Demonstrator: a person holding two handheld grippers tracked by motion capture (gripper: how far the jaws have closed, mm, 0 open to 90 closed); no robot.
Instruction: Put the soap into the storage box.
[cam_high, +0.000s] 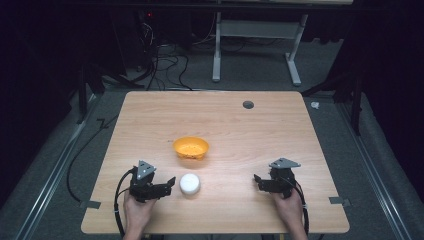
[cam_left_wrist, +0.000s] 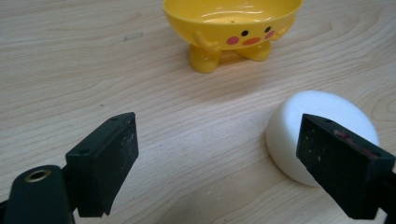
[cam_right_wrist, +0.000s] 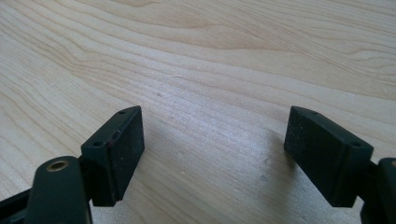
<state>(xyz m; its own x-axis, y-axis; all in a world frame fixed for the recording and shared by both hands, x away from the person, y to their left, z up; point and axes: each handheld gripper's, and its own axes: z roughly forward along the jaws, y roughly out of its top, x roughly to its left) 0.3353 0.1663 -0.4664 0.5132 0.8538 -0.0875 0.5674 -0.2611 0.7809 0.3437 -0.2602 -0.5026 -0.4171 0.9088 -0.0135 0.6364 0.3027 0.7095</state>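
Nearby, the left gripper (cam_high: 172, 181) stood with jaws wide, empty, beside the white puck (cam_high: 190, 183) on the desk (cam_high: 240, 130); it seemed light, soft foam, best pinched across its round sides. The right gripper (cam_high: 256, 179) gaped idle. Farther, a yellow bowl (cam_high: 191, 147).

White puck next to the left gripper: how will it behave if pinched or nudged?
The white puck looks matte and foam-like, so probably light and grippy rather than slippery. It sits on a flat base with a domed top, so a nudge should slide it across the table, not roll it. A hard pinch may dent it.
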